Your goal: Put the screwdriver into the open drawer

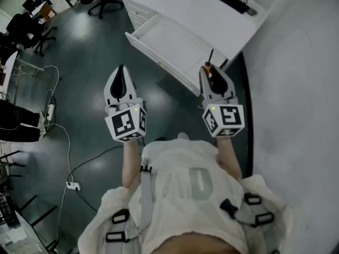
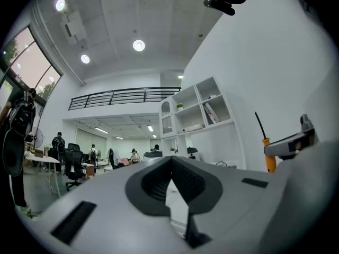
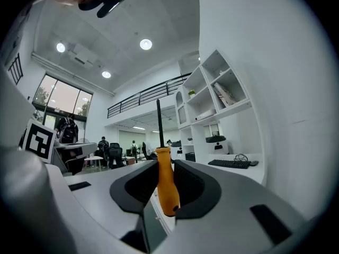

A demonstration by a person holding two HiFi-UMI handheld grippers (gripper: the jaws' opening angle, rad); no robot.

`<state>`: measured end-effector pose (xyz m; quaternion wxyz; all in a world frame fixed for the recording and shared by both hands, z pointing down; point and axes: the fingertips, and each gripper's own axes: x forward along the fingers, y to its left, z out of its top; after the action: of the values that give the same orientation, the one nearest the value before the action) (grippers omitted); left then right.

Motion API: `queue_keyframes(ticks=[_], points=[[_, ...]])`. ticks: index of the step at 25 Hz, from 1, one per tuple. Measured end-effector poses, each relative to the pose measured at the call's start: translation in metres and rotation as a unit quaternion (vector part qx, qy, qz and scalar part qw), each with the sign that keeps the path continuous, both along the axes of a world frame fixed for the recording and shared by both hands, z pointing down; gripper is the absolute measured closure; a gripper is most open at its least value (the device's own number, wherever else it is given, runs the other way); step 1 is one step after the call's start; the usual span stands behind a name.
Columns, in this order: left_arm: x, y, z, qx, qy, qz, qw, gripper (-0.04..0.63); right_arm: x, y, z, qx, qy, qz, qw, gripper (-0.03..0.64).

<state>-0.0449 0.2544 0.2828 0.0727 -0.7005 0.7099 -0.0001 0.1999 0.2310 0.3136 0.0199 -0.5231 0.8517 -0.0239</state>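
Left gripper (image 2: 170, 162): jaw tips met, nothing between them. At far right, right gripper (image 2: 290, 143) carried the screwdriver (image 2: 270, 160) upright, orange handle low, black shaft up. White shelves (image 2: 198, 115) stood beyond.

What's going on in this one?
A person holds a gripper in each hand in front of a white desk. The right gripper has its fingers closed on an orange-handled screwdriver, shaft pointing up. The left gripper is shut and empty. The open drawer lies just ahead of both; the screwdriver is not in it yet.
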Motion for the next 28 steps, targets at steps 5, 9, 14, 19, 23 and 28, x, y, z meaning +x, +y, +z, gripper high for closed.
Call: queue_keyframes(ticks=[5,9,14,19,23,28], points=[[0.003,0.002,0.005,-0.008,0.005,-0.01,0.9999,0.591,0.003,-0.001,0.004,-0.007,0.001,-0.008,1.0,0.529],[0.008,0.004,0.008,-0.012,0.006,-0.016,0.9998,0.589,0.005,0.0,0.008,-0.011,0.01,-0.022,1.0,0.529],[0.019,0.0,0.01,-0.019,0.003,-0.013,0.9997,0.59,0.018,-0.003,0.007,-0.023,-0.013,-0.023,0.999,0.529],[0.029,0.001,0.014,-0.022,0.006,-0.012,0.9997,0.589,0.034,-0.012,0.015,-0.042,-0.026,-0.006,0.999,0.529],[0.026,-0.003,0.024,-0.031,0.02,-0.016,0.9992,0.59,0.032,-0.015,0.022,-0.046,-0.011,-0.018,0.999,0.529],[0.018,-0.033,0.031,-0.023,0.031,-0.01,0.9992,0.589,0.019,-0.039,0.02,-0.028,0.008,-0.031,0.999,0.529]])
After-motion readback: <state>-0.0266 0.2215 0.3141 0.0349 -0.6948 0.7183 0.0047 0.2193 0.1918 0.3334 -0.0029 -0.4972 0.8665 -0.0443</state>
